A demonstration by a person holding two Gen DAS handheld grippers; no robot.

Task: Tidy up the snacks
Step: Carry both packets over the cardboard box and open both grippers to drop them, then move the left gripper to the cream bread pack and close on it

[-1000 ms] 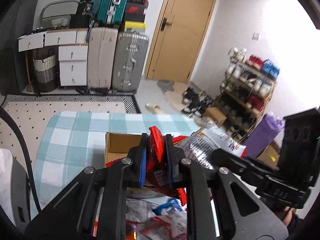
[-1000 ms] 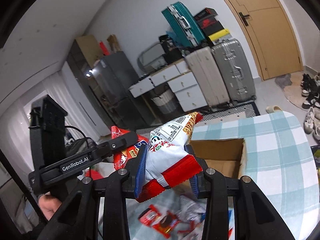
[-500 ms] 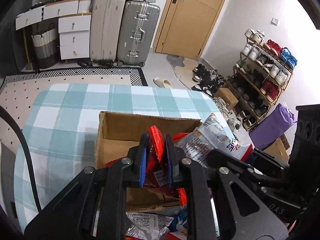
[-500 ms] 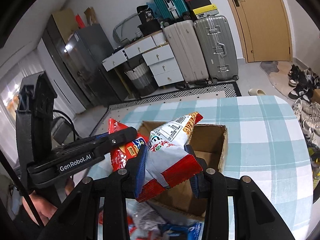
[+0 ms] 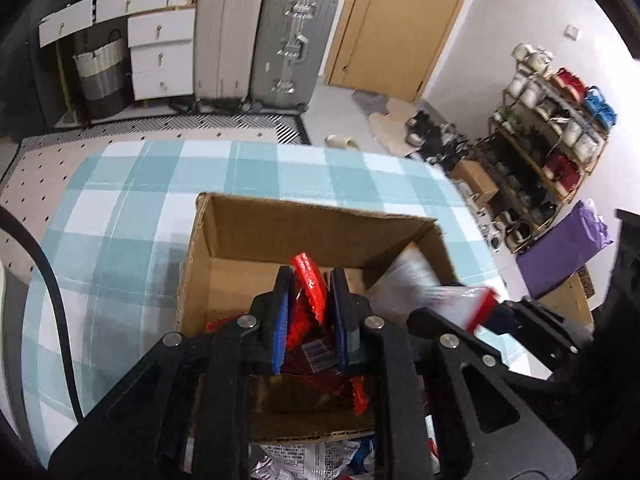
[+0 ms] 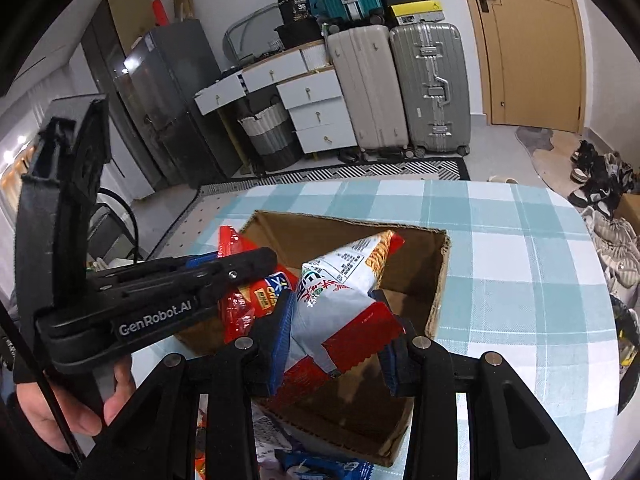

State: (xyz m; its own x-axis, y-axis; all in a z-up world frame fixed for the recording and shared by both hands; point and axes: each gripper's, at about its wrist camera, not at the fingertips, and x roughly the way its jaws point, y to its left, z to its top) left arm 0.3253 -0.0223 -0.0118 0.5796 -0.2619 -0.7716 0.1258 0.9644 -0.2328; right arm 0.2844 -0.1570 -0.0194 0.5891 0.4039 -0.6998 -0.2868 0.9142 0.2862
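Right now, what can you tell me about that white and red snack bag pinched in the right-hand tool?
The white and red snack bag is a crinkly foil-like packet, white with printed text, an orange upper corner and red zigzag-cut ends. The right gripper pinches it near its lower end, so it bulges and juts upward, tilted. It hangs over the open cardboard box on the checked tablecloth, beside the red packet held by the left gripper.
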